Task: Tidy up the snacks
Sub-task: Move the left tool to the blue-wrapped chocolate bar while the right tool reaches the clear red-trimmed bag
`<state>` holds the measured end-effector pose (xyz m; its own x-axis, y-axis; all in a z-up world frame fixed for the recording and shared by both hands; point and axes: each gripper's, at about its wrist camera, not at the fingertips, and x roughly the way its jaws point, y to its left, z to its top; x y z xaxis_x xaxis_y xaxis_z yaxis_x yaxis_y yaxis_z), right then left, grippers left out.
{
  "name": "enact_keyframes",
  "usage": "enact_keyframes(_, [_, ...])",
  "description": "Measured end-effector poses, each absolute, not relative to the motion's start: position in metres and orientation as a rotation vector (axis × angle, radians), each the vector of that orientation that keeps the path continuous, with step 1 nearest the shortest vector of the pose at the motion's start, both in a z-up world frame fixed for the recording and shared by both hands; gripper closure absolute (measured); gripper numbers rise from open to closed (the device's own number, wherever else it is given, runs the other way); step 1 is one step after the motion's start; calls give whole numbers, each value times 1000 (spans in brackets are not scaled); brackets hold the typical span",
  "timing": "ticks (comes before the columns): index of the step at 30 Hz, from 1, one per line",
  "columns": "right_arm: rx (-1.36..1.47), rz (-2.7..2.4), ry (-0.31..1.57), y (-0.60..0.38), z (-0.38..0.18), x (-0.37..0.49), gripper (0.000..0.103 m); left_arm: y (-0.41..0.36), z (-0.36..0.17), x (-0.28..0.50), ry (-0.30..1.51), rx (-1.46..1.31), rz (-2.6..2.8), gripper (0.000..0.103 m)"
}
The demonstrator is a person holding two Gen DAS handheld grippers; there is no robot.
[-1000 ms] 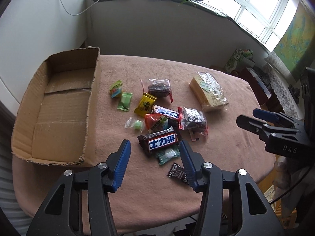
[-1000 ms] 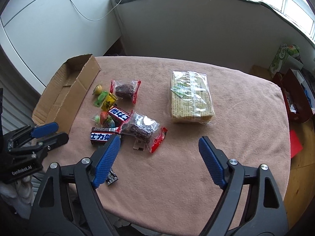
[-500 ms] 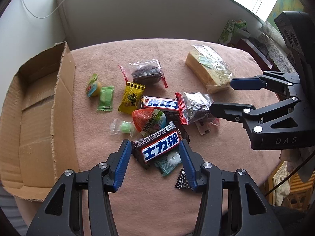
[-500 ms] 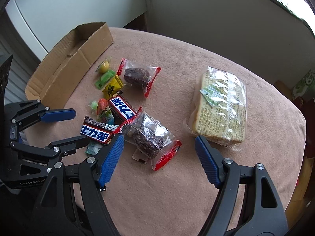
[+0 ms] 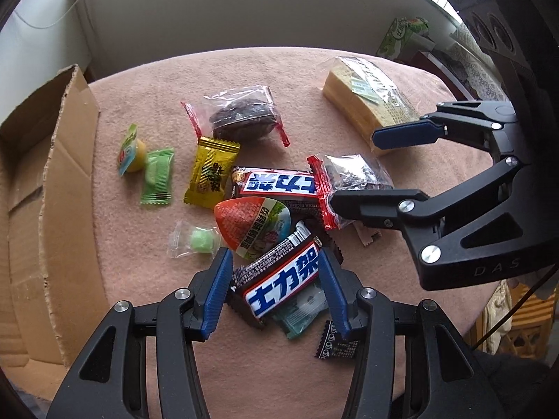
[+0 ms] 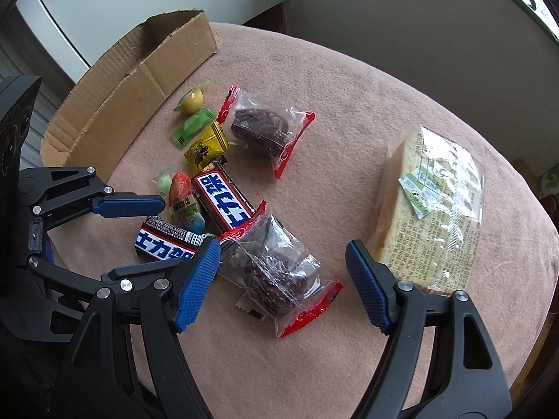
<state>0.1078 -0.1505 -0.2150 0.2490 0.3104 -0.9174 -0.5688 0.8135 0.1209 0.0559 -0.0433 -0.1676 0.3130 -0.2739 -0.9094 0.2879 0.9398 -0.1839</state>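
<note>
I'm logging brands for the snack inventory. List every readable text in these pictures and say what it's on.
"士力架": near Snickers bar, between the left gripper fingers.
"士力架", upside down: far Snickers bar.
"DAS": right gripper body, left wrist view.
Too small or blurred: cracker pack print, yellow candy, orange-green packet, box beyond the table.
</note>
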Motion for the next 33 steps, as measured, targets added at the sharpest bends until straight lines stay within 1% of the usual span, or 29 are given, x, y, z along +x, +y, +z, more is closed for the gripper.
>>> enact_keyframes(1, [-244,617,1188,-151,-217,108,39,-42,-168,55,1199,3,-376,53])
enact_keyframes(2, [-241,622,1196,-151,-219,107,39,-42,-169,53,1200,5,-382,53])
enact_keyframes(5, [-236,621,1218,-154,-225,104,39,-41,-171,46,1222,14,-399,53])
enact_keyframes(12, [-61,582,1265,-188,-232,98,42,-35,-173,36,1218,4,-374,54])
enact_keyframes(15, [-5,568,1252,-203,-227,88,42,-31,-172,31,1209,1,-354,58])
enact_keyframes(17, [-9,565,1234,-209,-222,79,41,-41,-176,41,1208,-38,-341,59])
enact_keyframes(19, [-35,575,1224,-209,-220,71,37,-37,-176,43,1210,-79,-330,59])
enact_keyframes(26, [-153,562,1234,-197,-226,67,38,-32,-175,43,1210,-102,-310,63])
enact_keyframes(27, [-152,555,1234,-197,-227,68,43,-32,-175,43,1209,-107,-309,64])
enact_keyframes(28, [-147,550,1242,-196,-229,70,53,-30,-175,42,1208,-113,-306,64])
enact_keyframes(33, [-119,523,1240,-199,-231,69,60,-19,-173,39,1202,-175,-276,68])
